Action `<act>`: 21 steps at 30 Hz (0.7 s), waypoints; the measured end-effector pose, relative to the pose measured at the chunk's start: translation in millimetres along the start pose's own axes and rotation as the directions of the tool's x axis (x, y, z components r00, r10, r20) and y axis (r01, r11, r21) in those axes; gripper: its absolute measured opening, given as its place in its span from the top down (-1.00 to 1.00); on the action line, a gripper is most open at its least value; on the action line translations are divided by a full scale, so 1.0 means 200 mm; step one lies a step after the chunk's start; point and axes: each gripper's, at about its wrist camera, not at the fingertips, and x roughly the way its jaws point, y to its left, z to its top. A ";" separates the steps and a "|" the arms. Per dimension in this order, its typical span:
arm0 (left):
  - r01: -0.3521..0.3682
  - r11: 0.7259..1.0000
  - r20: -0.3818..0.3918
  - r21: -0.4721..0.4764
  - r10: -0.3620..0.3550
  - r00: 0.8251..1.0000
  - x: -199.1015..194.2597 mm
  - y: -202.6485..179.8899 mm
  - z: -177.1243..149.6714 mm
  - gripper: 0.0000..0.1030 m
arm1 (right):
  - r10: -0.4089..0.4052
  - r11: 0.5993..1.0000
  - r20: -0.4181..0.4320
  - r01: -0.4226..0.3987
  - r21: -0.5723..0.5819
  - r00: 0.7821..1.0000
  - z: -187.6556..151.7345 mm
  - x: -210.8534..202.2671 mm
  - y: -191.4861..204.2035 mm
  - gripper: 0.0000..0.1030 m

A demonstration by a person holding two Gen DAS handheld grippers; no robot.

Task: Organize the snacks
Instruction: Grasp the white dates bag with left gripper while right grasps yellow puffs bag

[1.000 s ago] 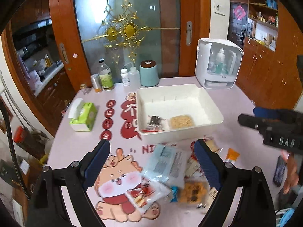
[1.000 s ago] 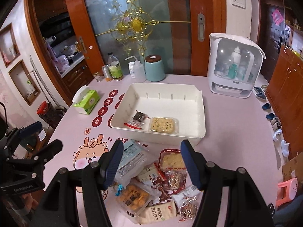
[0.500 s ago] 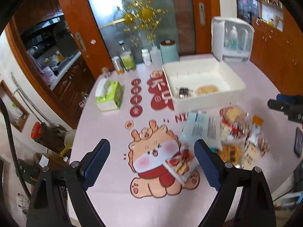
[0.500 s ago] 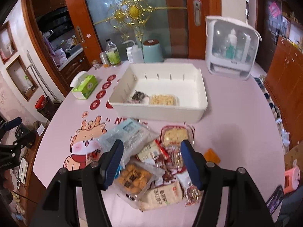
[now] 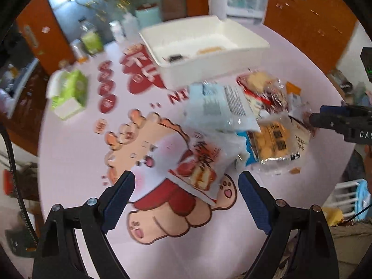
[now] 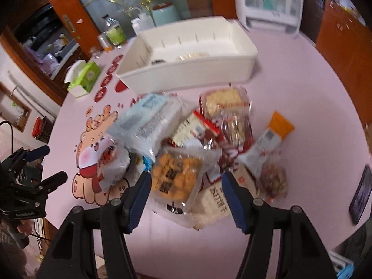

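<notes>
The left tongs (image 5: 184,200) hang released over the pink table (image 5: 76,162), nothing between the blue pads; just beyond their tips lies a white cake packet with red print (image 5: 200,162), on the cartoon animal printed on the table. The right tongs (image 6: 186,194) are likewise released and hold nothing, their pads to either side of a clear packet of golden puffs (image 6: 176,174) without pressing it.

Taking the white bin (image 6: 193,53) as the landmark, the snack pile lies on the table on its near side. Nearest the bin's front wall sit a pale blue bag (image 6: 146,118) and a red-rimmed tray of yellow cakes (image 6: 223,100). Nearer the cameras than those are the golden puffs, a beige packet with dark lettering (image 6: 216,207) and a small bag of brownish sweets (image 6: 273,179). An orange-topped sachet (image 6: 272,137) lies to the right of the pile. Inside the bin, against its near wall, rest a small dark packet (image 5: 175,58) and a pale yellow one (image 5: 209,50).

Left of the bin stands a green tissue box (image 6: 84,79). Beyond its far left corner are bottles and a mint canister (image 6: 166,15), blurred. Behind its far right corner stands a white appliance with a clear front (image 6: 269,4). A dark phone (image 6: 361,194) lies at the table's right edge.
</notes>
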 end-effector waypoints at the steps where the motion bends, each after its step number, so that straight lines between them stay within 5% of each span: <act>1: 0.024 1.000 -0.014 0.002 -0.024 1.000 0.05 0.00 0.00 -0.74 | -0.008 1.000 -0.013 0.008 0.019 1.000 -0.01 0.03 -0.01 -0.23; 7: 0.131 0.990 -0.069 0.045 -0.128 0.989 0.27 -0.01 0.01 -0.74 | -0.016 0.996 -0.081 0.023 0.081 0.997 -0.07 0.20 -0.03 -0.23; 21: 0.180 0.983 -0.157 0.047 -0.170 0.973 0.60 -0.01 0.05 -0.74 | 0.004 0.996 -0.139 0.008 0.087 0.990 -0.04 0.45 0.07 -0.28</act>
